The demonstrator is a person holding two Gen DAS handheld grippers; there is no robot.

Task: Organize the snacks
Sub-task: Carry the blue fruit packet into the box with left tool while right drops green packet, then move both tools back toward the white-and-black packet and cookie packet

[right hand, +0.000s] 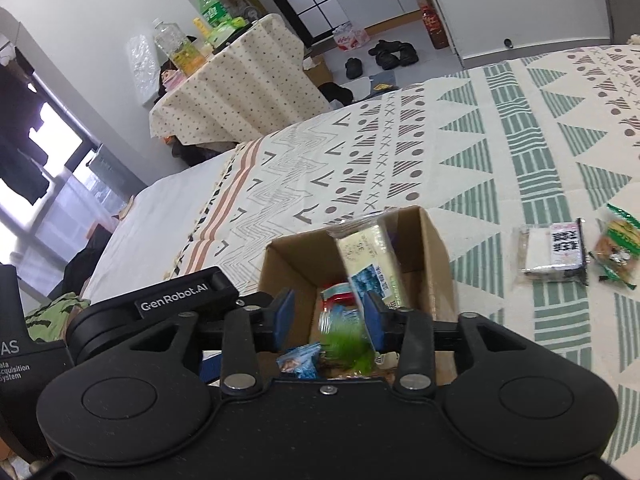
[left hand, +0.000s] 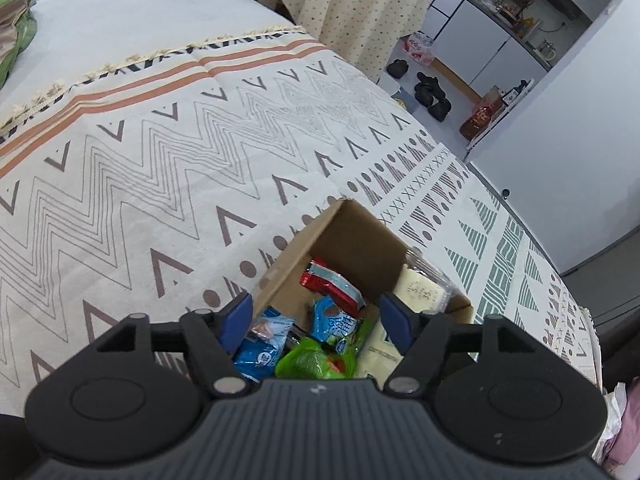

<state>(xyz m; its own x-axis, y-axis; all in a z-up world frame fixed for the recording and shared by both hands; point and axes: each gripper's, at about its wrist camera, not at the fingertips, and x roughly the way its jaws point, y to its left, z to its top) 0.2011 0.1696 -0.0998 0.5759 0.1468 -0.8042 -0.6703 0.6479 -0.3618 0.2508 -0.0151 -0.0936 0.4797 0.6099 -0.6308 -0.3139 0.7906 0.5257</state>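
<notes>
A brown cardboard box [left hand: 352, 236] stands on the patterned bedspread and holds several snack packets: a red one [left hand: 328, 286], blue ones [left hand: 262, 350], a green one [left hand: 316, 360] and a pale yellow pack [left hand: 420, 292]. My left gripper [left hand: 316, 322] is open and empty right above the box. My right gripper [right hand: 328, 318] is open above the same box [right hand: 434, 248]; a blurred green packet [right hand: 348, 346] lies below its jaws, not held. The yellow pack [right hand: 366, 252] leans inside the box. Two loose packets, a white and black one [right hand: 554, 252] and a green and orange one [right hand: 616, 246], lie on the bedspread to the right.
The left gripper's black body [right hand: 132, 304] sits close on the left in the right wrist view. A table with a dotted cloth [right hand: 236, 80] carries bottles beyond the bed. Shoes [right hand: 390, 54] lie on the floor. Green clothing [left hand: 12, 20] lies at the bed's far corner.
</notes>
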